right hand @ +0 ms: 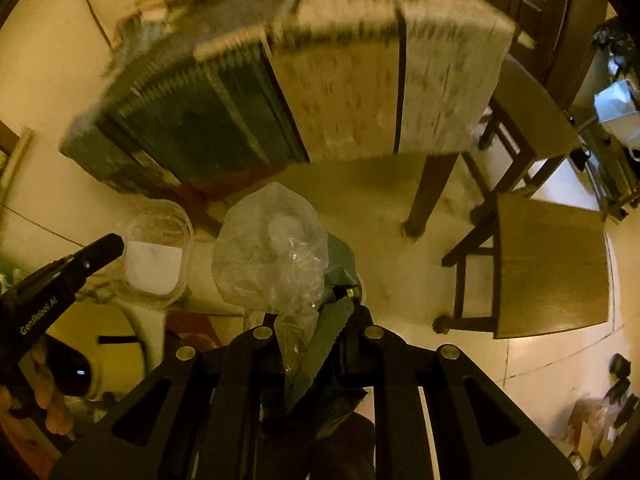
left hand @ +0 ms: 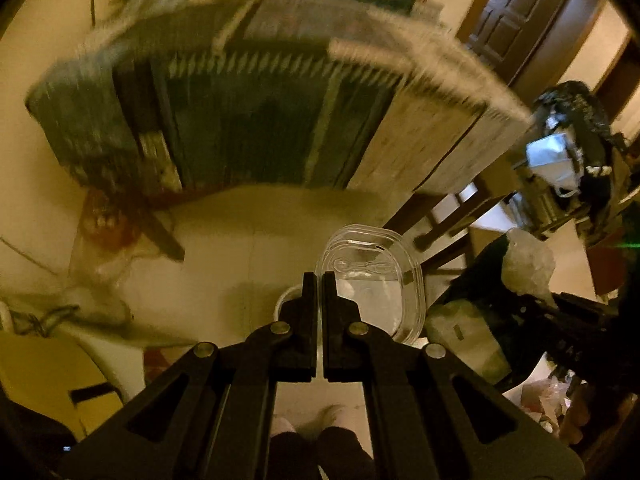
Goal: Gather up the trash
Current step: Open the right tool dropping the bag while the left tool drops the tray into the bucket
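My left gripper (left hand: pixel 319 280) is shut on the thin rim of a clear plastic container (left hand: pixel 376 280), which hangs to the right of its fingers above the floor. The right wrist view shows the same left gripper (right hand: pixel 115 243) at the left with the container (right hand: pixel 154 252) at its tip. My right gripper (right hand: pixel 316 312) is shut on a crumpled clear plastic bag (right hand: pixel 272 252) and a dark green wrapper (right hand: pixel 326 340); both cover its fingertips. The bag (left hand: pixel 528 264) also shows at the right of the left wrist view.
A table with a patterned cloth (right hand: pixel 344 92) stands ahead, blurred. Wooden chairs (right hand: pixel 552 268) sit to its right, with a dark door (right hand: pixel 528 0) behind. A yellow bin with a white rim (left hand: pixel 48 372) is at the lower left. The person's feet (left hand: pixel 312 428) are below.
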